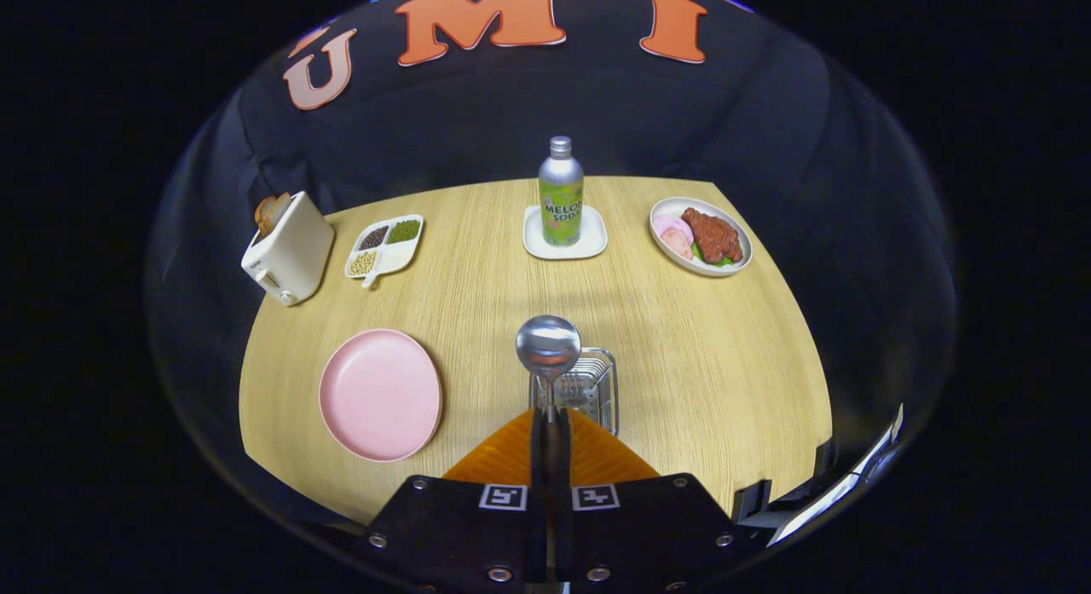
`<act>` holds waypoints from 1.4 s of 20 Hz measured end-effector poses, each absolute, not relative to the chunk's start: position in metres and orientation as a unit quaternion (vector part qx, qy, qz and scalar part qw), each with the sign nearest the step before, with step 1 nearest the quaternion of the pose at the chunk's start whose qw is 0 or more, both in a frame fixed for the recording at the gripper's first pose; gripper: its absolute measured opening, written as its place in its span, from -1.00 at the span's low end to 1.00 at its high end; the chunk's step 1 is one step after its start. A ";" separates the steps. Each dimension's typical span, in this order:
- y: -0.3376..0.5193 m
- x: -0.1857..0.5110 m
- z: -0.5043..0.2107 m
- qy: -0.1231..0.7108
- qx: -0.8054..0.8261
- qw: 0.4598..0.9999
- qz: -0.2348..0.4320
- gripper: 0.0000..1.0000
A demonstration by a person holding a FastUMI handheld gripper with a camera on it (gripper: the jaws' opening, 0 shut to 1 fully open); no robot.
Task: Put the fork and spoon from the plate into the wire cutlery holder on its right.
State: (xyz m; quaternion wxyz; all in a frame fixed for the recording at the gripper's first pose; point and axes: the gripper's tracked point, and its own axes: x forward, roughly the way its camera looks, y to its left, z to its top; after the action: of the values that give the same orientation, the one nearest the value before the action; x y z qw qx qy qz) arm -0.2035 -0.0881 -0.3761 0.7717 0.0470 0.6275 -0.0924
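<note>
1. Closest in, the hand-held gripper (550, 419) pinches the spoon (548, 347) by its handle, bowl up, so it can drop in handle-first.
2. It hangs over the wire cutlery holder (588, 388), right of the bare pink plate (380, 395).
3. I see no fork; likely stowed.

A printed label is carried by the green metal bottle (560, 202); square coded markers are fixed on the gripper (550, 415), which is clamped on the silver metal spoon (548, 345).

Gripper (550, 419) clamping spoon (548, 347) above holder (588, 389)
</note>
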 end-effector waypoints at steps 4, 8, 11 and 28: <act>-0.092 -0.213 -0.386 0.673 0.034 0.736 -0.069 -0.90; -0.096 -0.221 -0.394 0.715 0.004 0.698 -0.043 -0.90; -0.097 -0.227 -0.409 0.747 -0.008 0.664 -0.033 -0.90; -0.090 -0.175 -0.410 0.692 0.054 0.719 -0.035 -0.76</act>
State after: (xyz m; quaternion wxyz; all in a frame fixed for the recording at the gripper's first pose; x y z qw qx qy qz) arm -0.1755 -0.0897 -0.4099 0.7193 0.0537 0.6917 -0.0348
